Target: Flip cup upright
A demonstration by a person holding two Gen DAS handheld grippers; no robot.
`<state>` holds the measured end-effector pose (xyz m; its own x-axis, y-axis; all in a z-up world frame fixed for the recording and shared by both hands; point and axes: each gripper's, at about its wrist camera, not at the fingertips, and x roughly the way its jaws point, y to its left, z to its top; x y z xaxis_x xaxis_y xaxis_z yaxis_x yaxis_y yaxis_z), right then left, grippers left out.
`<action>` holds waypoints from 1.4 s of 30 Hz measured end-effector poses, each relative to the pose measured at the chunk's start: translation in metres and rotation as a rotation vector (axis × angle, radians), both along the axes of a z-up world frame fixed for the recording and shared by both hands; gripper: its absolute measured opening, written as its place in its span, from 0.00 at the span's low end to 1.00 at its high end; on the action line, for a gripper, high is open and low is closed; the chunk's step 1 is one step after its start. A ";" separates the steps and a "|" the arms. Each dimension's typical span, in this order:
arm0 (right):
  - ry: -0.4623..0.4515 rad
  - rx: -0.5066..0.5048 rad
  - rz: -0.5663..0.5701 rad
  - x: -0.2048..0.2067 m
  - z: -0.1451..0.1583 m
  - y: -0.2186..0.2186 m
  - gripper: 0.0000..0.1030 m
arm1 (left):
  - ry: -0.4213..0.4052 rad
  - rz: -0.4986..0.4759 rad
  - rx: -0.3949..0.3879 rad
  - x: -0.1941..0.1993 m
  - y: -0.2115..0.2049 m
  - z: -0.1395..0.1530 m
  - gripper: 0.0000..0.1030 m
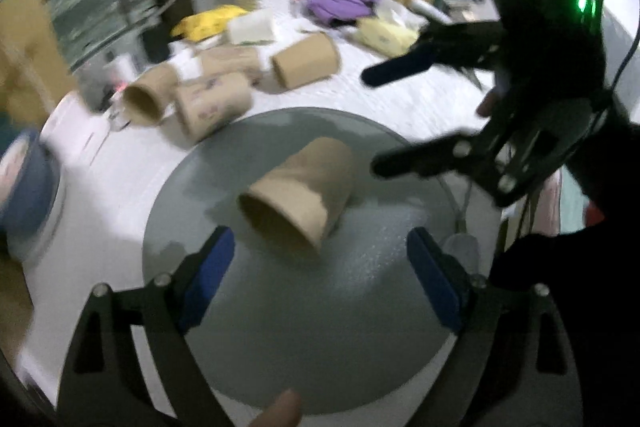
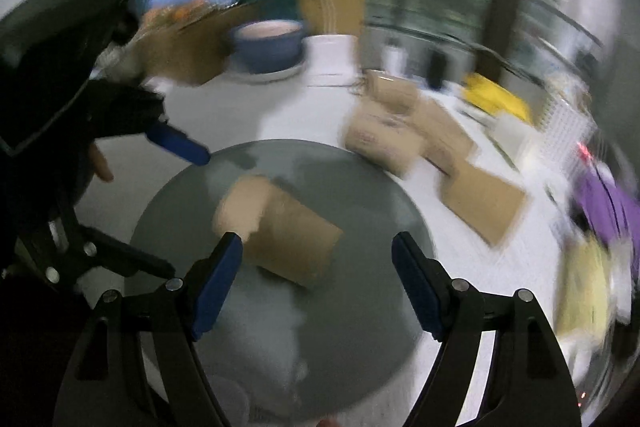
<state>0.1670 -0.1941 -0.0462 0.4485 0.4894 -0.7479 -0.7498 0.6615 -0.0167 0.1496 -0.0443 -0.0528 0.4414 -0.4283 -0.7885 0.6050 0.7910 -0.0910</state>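
Observation:
A brown paper cup [image 1: 298, 193] lies on its side on a round grey disc [image 1: 304, 339], its open mouth facing my left gripper. My left gripper [image 1: 320, 247] is open and empty, just short of the cup's mouth. My right gripper [image 1: 370, 121] shows across the disc, open and empty, to the right of the cup. In the right wrist view the cup [image 2: 280, 227] lies just beyond my open right gripper [image 2: 318, 255], with the disc [image 2: 352, 327] under it. The left gripper [image 2: 176, 207] shows at the left, one blue pad [image 2: 178, 143] over the disc's edge.
Several other brown paper cups [image 1: 212, 103] lie on the white table [image 1: 116, 219] behind the disc. A blue bowl [image 1: 26, 183] sits at the left. A yellow bag [image 1: 208, 21], purple cloth [image 1: 342, 3] and boxes clutter the far side.

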 end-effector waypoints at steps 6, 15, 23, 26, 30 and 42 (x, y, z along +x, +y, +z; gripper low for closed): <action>0.044 -0.126 0.263 0.021 -0.018 0.065 0.78 | 0.014 0.230 -0.173 -0.024 0.062 -0.007 0.87; 0.032 -0.378 0.401 0.022 -0.039 0.103 0.78 | 0.002 0.520 -0.335 -0.056 0.135 -0.024 0.87; 0.031 -0.611 0.509 0.020 -0.054 0.138 0.78 | 0.004 0.573 -0.406 -0.065 0.150 -0.045 0.87; 0.037 -0.685 0.539 0.021 -0.063 0.149 0.78 | 0.008 0.574 -0.416 -0.073 0.149 -0.047 0.87; 0.034 -0.780 0.565 0.029 -0.074 0.160 0.78 | 0.011 0.574 -0.433 -0.077 0.154 -0.051 0.87; 0.003 -0.893 0.614 0.042 -0.086 0.177 0.66 | 0.023 0.574 -0.448 -0.074 0.158 -0.055 0.87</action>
<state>0.2088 -0.0169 -0.1321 0.3104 -0.0916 -0.9462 -0.9495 -0.0773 -0.3040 0.0752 0.1139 -0.1076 0.6789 -0.4177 -0.6039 0.0994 0.8671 -0.4880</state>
